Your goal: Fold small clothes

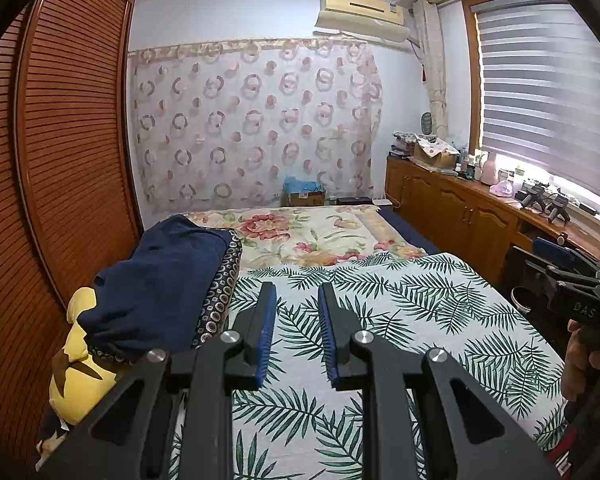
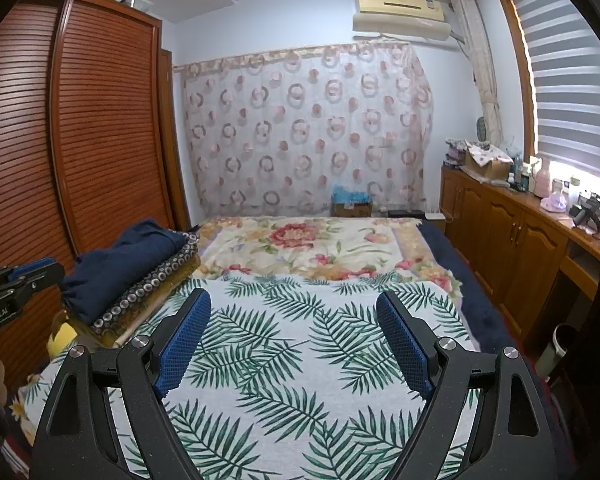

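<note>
A pile of folded clothes lies at the bed's left edge, with a navy garment (image 1: 160, 280) (image 2: 116, 268) on top of a dark one with a ring pattern (image 1: 220, 300) (image 2: 148, 292). A yellow item (image 1: 76, 360) sticks out below the pile. My left gripper (image 1: 297, 288) hovers over the leaf-print cloth (image 1: 400, 320) (image 2: 300, 360), right of the pile. Its jaws stand a narrow gap apart with nothing between them. My right gripper (image 2: 293, 296) is wide open and empty over the same cloth. Each gripper also shows at the edge of the other's view, held by a hand.
A floral blanket (image 1: 300, 236) covers the far half of the bed. A slatted wooden wardrobe (image 1: 72, 152) stands close on the left. Wooden cabinets (image 2: 512, 240) with clutter on top run under the window on the right. A bin (image 2: 556, 352) stands on the floor beside the bed.
</note>
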{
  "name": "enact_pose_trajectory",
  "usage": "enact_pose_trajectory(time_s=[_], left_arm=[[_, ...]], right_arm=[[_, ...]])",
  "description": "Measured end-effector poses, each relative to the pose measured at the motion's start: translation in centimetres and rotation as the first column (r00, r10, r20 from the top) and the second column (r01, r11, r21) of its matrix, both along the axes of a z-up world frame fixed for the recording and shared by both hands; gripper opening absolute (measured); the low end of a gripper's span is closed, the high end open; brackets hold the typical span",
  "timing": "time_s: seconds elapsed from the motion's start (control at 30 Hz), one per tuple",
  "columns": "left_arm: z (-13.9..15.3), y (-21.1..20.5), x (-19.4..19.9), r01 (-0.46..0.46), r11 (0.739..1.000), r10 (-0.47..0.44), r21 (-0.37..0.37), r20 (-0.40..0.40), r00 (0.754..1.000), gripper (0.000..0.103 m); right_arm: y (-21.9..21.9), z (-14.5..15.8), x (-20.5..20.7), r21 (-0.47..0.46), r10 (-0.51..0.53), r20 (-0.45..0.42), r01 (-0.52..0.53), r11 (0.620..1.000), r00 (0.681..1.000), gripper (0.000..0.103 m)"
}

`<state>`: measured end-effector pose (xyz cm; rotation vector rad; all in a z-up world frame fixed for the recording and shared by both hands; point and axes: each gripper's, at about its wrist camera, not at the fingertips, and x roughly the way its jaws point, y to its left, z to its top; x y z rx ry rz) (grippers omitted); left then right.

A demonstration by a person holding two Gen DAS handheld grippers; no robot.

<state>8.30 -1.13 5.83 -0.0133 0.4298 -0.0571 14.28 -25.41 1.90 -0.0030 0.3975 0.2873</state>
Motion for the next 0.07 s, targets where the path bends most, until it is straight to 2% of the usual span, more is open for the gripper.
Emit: enact_pose_trajectory(time_s=[0.07], left_arm=[[0.02, 0.10, 0.04, 0.001, 1.000, -0.001, 0.000, 0.002, 1.000, 0.020]], right_arm=[[0.02, 0.13, 0.07, 0.001, 0.000, 0.003, 0.000, 1.000, 1.000, 0.087]])
